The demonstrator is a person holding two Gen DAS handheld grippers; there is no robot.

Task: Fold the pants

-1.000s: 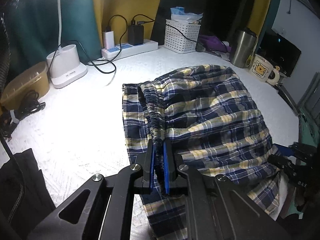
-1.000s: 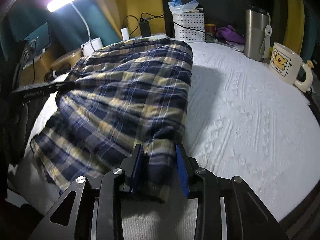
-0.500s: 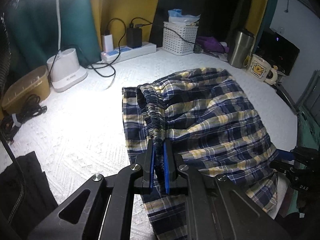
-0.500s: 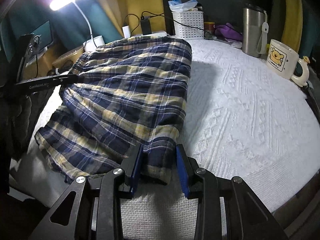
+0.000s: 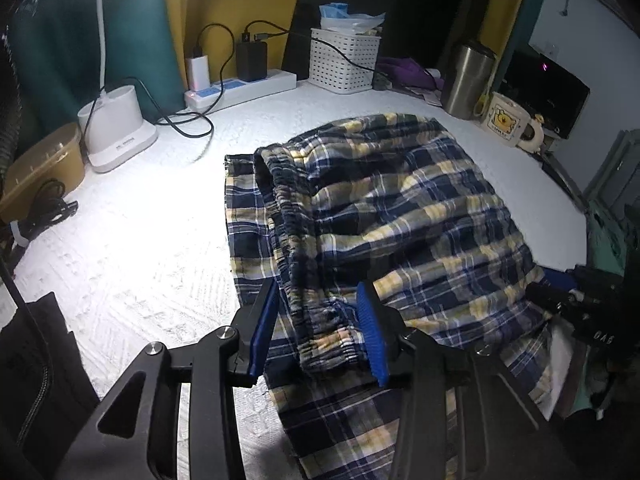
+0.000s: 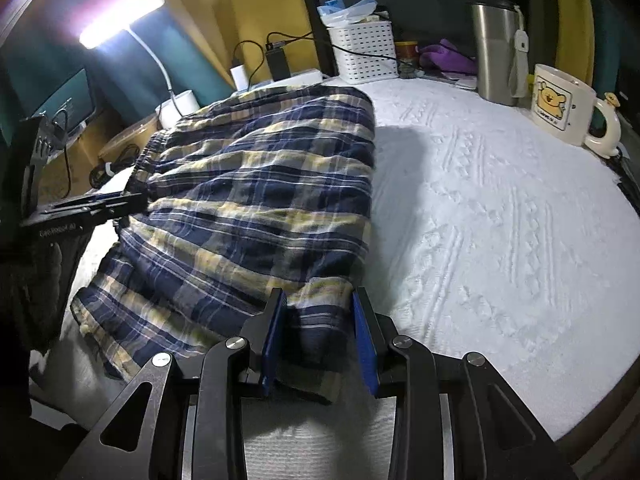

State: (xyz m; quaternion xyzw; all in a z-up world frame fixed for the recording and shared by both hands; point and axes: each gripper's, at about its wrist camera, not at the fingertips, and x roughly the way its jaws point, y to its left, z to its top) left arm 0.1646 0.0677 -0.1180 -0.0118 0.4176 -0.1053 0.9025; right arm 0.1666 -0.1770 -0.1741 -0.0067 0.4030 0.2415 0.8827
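Note:
Blue and yellow plaid pants (image 5: 400, 208) lie folded over on the white textured table cover (image 5: 140, 248), their gathered waistband running toward my left gripper (image 5: 318, 336). Its jaws are opening, and the waistband end rests loose between the blue pads without being pressed. In the right wrist view the same pants (image 6: 260, 200) form a thick fold. My right gripper (image 6: 318, 340) is shut on the near corner of that fold, with the cloth filling the gap. The left gripper (image 6: 92, 208) shows at the pants' far left edge, and the right gripper (image 5: 568, 300) shows dark at the right.
Along the back stand a white lamp base (image 5: 116, 132), a power strip (image 5: 240, 88) with chargers and cables, a white basket (image 5: 344, 60), a steel tumbler (image 5: 466, 80) and a bear mug (image 5: 508, 126). A brown container (image 5: 40, 168) sits far left. The table's round edge curves right (image 6: 600, 400).
My left gripper's jaws have spread apart off the waistband, which now lies slack between them. The right gripper keeps its hold on the fold's corner.

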